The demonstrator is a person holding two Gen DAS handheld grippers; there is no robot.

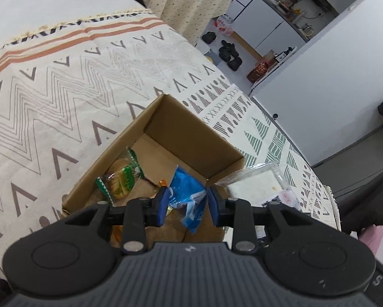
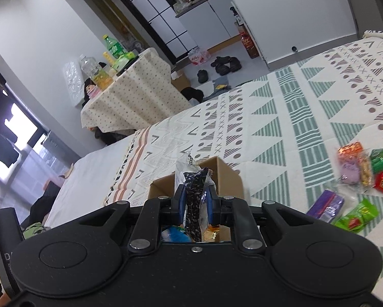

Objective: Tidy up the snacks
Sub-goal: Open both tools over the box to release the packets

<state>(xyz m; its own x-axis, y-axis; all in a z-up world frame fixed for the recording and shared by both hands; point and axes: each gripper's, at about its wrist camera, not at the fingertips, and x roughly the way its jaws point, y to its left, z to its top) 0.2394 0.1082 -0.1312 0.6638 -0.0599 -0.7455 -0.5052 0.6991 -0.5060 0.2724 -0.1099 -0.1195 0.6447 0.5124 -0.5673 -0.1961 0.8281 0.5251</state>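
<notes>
An open cardboard box (image 1: 191,133) sits on the patterned bedspread. Inside lie a green-wrapped biscuit packet (image 1: 121,179) and a blue snack packet (image 1: 189,194). My left gripper (image 1: 189,202) hovers over the box with its jaws apart around the blue packet, the blue pads (image 1: 163,204) not pressing it. My right gripper (image 2: 195,202) is shut on a clear packet of dark seeds (image 2: 194,199), held upright above the same box (image 2: 224,179). Loose snacks (image 2: 358,168) lie on the bedspread to the right.
A clear plastic tray or bag (image 1: 260,181) lies just right of the box. A table with a dotted cloth (image 2: 130,97) holding bottles stands beyond the bed. Shoes and boxes (image 1: 230,53) lie on the floor by white cabinets.
</notes>
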